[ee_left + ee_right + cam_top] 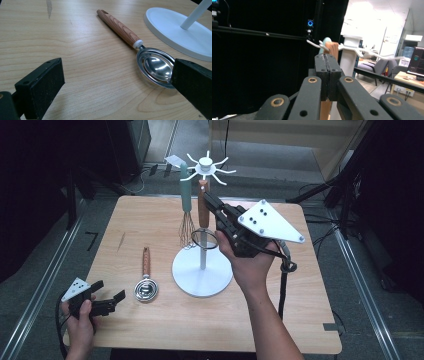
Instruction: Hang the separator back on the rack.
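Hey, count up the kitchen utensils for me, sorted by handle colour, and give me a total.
Wooden handle: 2, a strainer spoon lying on the table and a utensil at the white stand, held by the right gripper
Green handle: 1, a whisk hanging on the stand
Total: 3

The high view is evenly lit from above: the wooden table [165,320] is bright, while the floor and the room's left side fall into deep shade. The white stand [202,270] casts only a faint shadow. In the left gripper view the spoon [156,65] beside the stand carries sharp white glare. The right gripper view splits hard: black at left, blown-out and hazy behind the stand at right.
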Demonstrator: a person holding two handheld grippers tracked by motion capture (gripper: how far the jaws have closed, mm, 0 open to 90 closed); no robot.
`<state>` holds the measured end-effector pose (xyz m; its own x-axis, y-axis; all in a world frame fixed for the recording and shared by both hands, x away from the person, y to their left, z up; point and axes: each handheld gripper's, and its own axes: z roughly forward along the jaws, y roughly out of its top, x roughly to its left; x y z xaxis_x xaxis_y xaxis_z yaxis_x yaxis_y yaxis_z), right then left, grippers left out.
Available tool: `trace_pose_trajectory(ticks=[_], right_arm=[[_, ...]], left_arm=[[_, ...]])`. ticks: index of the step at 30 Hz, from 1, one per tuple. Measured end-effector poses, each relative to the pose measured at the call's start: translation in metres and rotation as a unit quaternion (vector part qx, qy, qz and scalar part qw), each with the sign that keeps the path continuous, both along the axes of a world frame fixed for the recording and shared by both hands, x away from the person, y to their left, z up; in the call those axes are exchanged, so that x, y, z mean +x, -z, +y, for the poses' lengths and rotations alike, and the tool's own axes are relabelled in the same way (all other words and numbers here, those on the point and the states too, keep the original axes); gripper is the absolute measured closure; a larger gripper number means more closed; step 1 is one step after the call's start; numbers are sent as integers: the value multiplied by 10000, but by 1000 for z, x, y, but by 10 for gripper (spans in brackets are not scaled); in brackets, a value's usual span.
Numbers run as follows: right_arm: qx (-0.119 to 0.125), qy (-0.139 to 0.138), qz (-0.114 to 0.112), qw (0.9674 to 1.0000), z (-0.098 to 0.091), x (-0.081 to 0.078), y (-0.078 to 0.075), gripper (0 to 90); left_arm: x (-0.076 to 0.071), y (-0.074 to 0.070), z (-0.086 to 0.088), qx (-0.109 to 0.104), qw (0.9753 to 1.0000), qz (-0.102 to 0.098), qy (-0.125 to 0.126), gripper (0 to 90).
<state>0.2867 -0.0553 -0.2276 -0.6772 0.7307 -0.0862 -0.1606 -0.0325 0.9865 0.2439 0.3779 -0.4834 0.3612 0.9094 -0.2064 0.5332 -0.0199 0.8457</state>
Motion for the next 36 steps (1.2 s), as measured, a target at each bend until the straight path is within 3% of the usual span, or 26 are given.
trace_pose_trajectory(ticks=[11,18,28,32,36], right_arm=[[-122,317,233,9991,-21,2,24,879],[-366,609,523,9961,-35,4,59,759],[-536,683,996,9912,-52,1,96,565],[-569,788,1213,9879,-63,-1,115,545],[-602,878,1383,9846,-74,-4,132,537]], left_arm=[[0,0,-1,49,10000,-8,-46,0],[0,0,-1,48,10000,4,-14,0],[-1,-1,-4,225,9997,5,4,0],[-2,-2,-8,540,9980,-20,-322,77],[-2,-3,-9,605,9971,-6,-469,97]])
